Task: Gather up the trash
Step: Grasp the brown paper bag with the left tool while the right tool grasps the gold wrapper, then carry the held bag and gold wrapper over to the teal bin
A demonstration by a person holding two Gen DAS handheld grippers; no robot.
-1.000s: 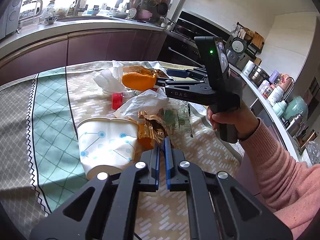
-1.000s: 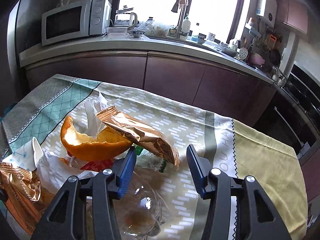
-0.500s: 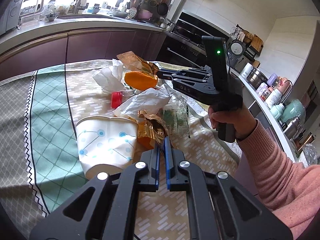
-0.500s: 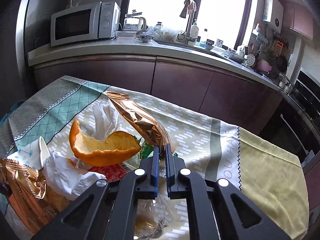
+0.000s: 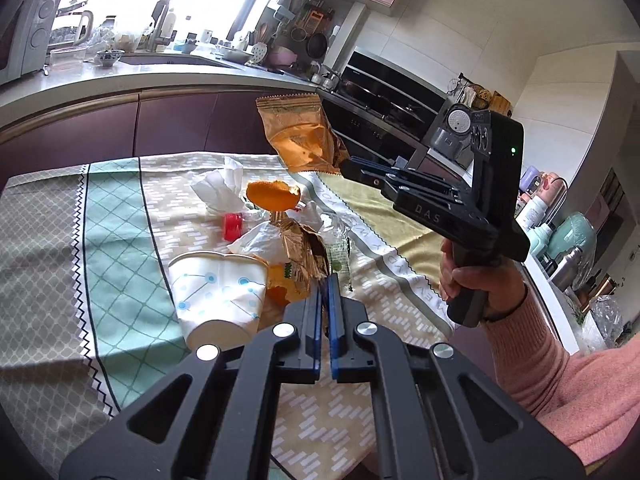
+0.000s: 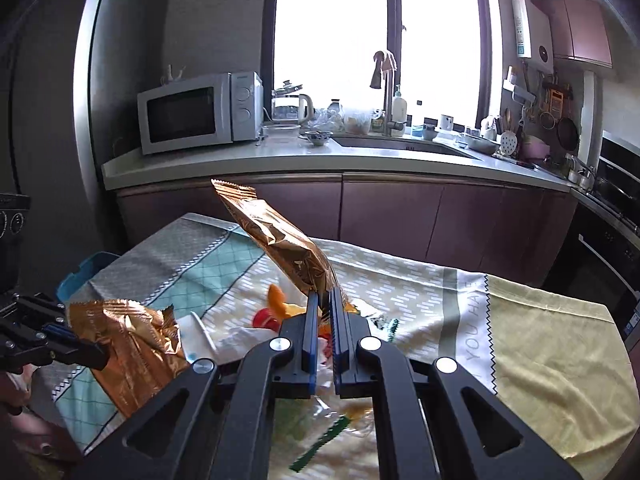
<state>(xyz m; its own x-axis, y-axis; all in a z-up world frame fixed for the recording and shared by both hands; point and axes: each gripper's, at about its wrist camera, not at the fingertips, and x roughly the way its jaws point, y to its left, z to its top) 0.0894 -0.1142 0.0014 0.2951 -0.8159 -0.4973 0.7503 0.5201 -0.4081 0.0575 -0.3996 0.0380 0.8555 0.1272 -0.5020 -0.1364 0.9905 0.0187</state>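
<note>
Two wrist views, left first. Left gripper (image 5: 325,280) sat at bottom centre, jaws pressed together on the edge of a crumpled gold wrapper (image 5: 301,250) that rose from the trash pile at mid-frame. Just left of it a paper cup (image 5: 218,296) lay on its side on the patterned tablecloth (image 5: 116,240). Behind the pile: a crumpled tissue (image 5: 220,188), a red cap (image 5: 233,227) and an orange peel (image 5: 272,196), all close together. At right of frame a hand (image 5: 480,284) in a pink sleeve (image 5: 560,380) held the right gripper (image 5: 348,166), which clamped the lower edge of a copper snack bag (image 5: 298,136); bag was in the air, clear of the cloth, in front of the dark cabinets at upper centre.

Right wrist view: right gripper jaws had just been closing and were now together on the snack bag's end at frame centre, bag angling up and left from the fingertips (image 6: 312,300). Below it on the cloth, peel and red cap were partly visible, blurred. Left gripper entered from the left edge, clamped on the gold wrapper at lower left. Microwave (image 6: 200,118) stood on the counter at upper left, sink (image 6: 404,146) under the window.
</note>
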